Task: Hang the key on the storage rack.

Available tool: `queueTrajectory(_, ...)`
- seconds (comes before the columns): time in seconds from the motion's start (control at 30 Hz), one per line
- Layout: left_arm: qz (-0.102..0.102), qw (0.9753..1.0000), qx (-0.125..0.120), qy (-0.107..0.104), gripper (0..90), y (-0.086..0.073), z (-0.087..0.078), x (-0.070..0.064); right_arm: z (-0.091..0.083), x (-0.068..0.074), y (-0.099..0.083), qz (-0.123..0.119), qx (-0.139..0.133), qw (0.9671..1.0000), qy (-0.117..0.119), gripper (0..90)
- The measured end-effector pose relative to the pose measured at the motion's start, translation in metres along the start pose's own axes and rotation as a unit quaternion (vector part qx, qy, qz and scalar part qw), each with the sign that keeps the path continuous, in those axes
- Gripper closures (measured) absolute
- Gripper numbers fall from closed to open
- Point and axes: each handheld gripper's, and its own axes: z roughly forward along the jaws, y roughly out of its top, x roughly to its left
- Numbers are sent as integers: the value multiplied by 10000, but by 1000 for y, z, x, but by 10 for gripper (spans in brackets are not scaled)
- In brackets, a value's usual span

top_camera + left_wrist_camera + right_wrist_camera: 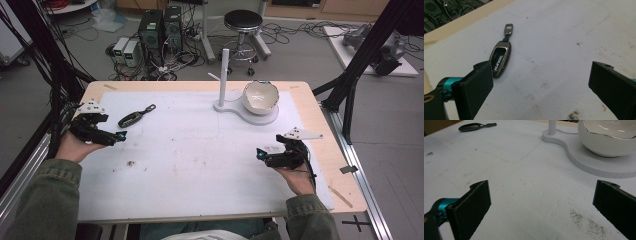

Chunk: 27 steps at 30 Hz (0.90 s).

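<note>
Left gripper: your left gripper (121, 135) sits low over the table's left part, its jaws spread wide with nothing between them.
Right gripper: your right gripper (260, 153) hovers over the right part of the table, jaws likewise wide apart and empty.
Key fob: the dark key fob (134, 117) lies flat on the mat just beyond your left gripper; in the left gripper view it (500, 58) shows white lettering and a metal loop at its far end, lying close to the left jaw.
Table: a wooden top (327, 145) covered by a white mat (200, 165) with smudges, scuffs and faint blue outlines.
Stand: a white stand (224, 82) with an upright post rises at the far middle of the mat.
Bowl: a white bowl (260, 96) rests on the stand's flat base, right of the post.
Room: grey floor behind the table, with computer towers (160, 27), tangled cables and a round black stool (243, 21); black frame bars flank both sides.
</note>
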Motion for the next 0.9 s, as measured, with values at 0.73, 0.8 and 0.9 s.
queueTrajectory(0.73,246,9973,676,-171,62,55,45,36,-1,0,-2,23,53,10000,-2,5)
queueTrajectory(0.8,273,9968,733,-185,62,59,51,38,-1,0,-2,16,49,10000,8,5)
queueTrajectory(0.9,305,9960,820,-197,62,65,61,41,1,0,-2,2,78,10000,16,5)
